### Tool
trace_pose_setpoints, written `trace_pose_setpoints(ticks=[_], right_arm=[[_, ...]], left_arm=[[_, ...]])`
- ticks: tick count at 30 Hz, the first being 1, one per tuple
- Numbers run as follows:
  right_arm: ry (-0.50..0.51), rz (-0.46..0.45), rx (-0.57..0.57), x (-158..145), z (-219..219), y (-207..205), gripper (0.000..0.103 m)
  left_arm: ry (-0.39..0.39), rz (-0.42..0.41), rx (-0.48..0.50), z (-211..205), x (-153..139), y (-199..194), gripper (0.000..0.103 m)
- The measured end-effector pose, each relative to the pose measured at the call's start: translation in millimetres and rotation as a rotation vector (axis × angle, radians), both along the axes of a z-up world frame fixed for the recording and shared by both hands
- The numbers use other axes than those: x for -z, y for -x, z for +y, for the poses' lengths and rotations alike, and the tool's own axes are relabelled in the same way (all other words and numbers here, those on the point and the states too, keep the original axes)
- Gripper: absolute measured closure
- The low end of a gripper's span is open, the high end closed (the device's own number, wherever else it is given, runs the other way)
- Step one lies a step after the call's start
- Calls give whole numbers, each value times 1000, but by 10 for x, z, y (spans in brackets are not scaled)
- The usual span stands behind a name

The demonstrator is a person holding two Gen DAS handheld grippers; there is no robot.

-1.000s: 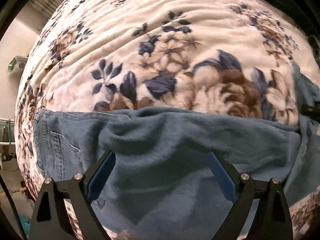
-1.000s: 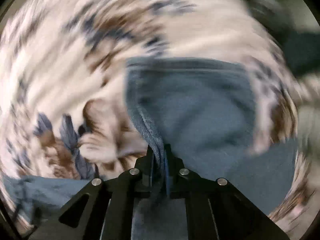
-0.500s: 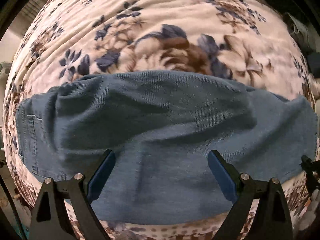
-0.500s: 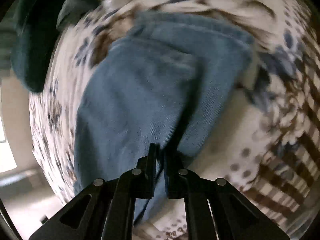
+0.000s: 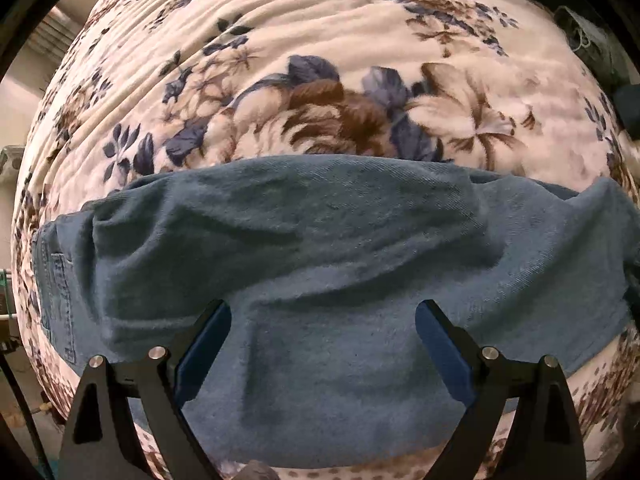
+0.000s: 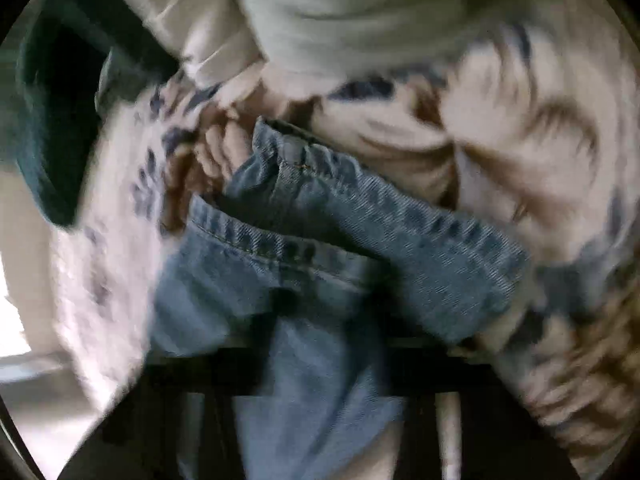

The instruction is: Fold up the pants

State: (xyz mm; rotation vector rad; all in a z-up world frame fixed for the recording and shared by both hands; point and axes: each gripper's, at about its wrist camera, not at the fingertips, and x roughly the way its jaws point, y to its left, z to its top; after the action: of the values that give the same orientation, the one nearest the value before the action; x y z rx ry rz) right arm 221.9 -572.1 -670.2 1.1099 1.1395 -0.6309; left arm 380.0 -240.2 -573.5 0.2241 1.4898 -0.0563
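Floral blanket [image 5: 304, 40] under pants [image 5: 320, 264] | more denim showed than before | long axis ran left-right | left gripper [image 5: 322, 344] spread above | right gripper [image 6: 320, 364], blurred, apparently pinched denim

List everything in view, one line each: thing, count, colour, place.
pants: one, blue denim, lying folded across the blanket; stitched hem bunched up in the right wrist view.
blanket: one, cream with brown and blue flowers, under the pants, filling most of both views.
dark cloth: one, dark green, at the blanket's edge, upper left of the right wrist view; blurred.
pale cloth: one, grey-white, at the top of the right wrist view; too blurred to identify.
left claw: one, black with blue pads, open above the pants.
right claw: one, black, mostly hidden by denim, shut on the pants.
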Motion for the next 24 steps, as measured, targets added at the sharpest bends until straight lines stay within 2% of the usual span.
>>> trace_pose_setpoints(ticks=[2,5,6,8,11,13,14,16,17,20,23,24], right_arm=[[86,-15,-20,-259,56,59,97],[184,-62,68,-683,40,387,98],[204,-53,98,-734,18,511,98],[175,-12,101,-616,-17,622,98],[64,79,54,-238,-143,741,94],[2,103,34,-113,-229,783,83],[4,105,30,-132,-248,766,80],[38,75,34,-255,-298,747,56],[45,56,42,-316,-326,761,52],[61,64,41,-358,-382,695,50],[30,113,43,-140,-459,607,51],[17,114,50,-58,-471,579,62]], left_arm=[[5,-2,-7,-17,-13,8,9],[13,-19,-11,10,-57,-9,9],[10,-25,-10,14,-69,-2,9],[10,-21,-13,22,-58,8,9],[12,-1,-26,49,3,23,9],[4,-1,-28,74,18,48,9],[5,-1,-32,97,21,51,9],[9,-3,-42,135,14,73,9],[11,-5,-47,160,12,88,9],[17,-9,-68,244,16,111,9],[26,4,-88,315,54,112,9],[31,4,-94,333,55,119,9]])
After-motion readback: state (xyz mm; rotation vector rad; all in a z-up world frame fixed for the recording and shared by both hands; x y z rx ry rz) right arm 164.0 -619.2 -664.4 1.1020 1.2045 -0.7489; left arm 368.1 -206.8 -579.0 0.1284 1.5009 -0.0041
